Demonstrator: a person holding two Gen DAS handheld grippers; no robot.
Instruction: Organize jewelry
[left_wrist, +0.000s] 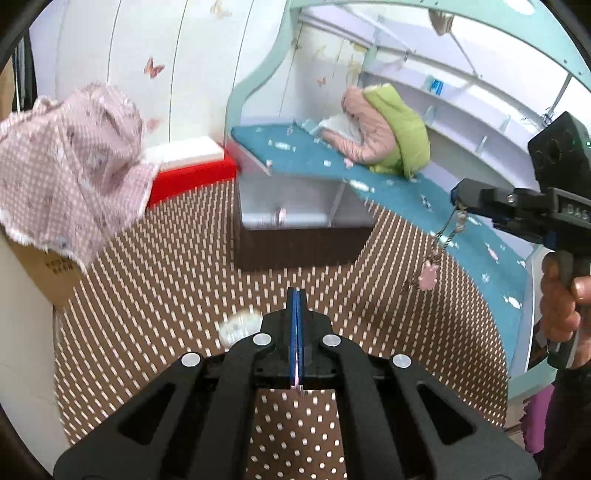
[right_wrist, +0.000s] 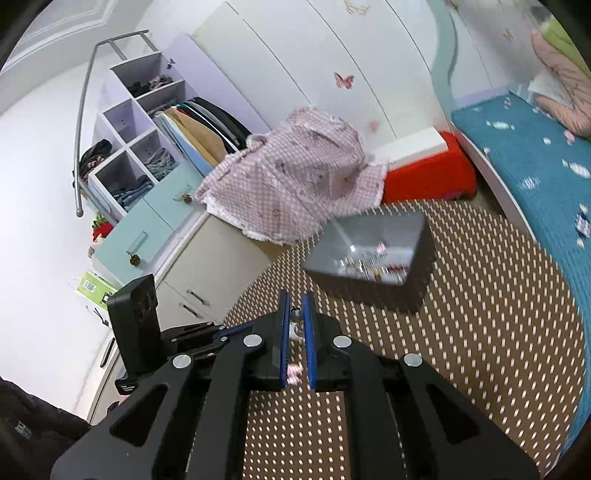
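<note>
A grey jewelry box (left_wrist: 295, 206) with a dark base stands on the brown dotted mat (left_wrist: 184, 280); the right wrist view shows several small pieces inside the box (right_wrist: 369, 258). My left gripper (left_wrist: 296, 295) is shut, with a thin pink bit showing between its pads low down. My right gripper (left_wrist: 458, 194) is shut on a chain with a pink charm (left_wrist: 428, 277) that hangs free above the mat, right of the box. In the right wrist view its jaws (right_wrist: 296, 306) stand slightly apart on the chain (right_wrist: 295, 369). A pale blurred item (left_wrist: 240, 325) lies on the mat by my left fingers.
A pink checked cloth (right_wrist: 295, 173) drapes over a cabinet behind the box. A red and white box (right_wrist: 424, 166) sits at the back. A teal cushioned bench (left_wrist: 332, 155) with a pink and green jacket (left_wrist: 384, 129) runs along the right. A wardrobe with shelves (right_wrist: 147, 147) stands left.
</note>
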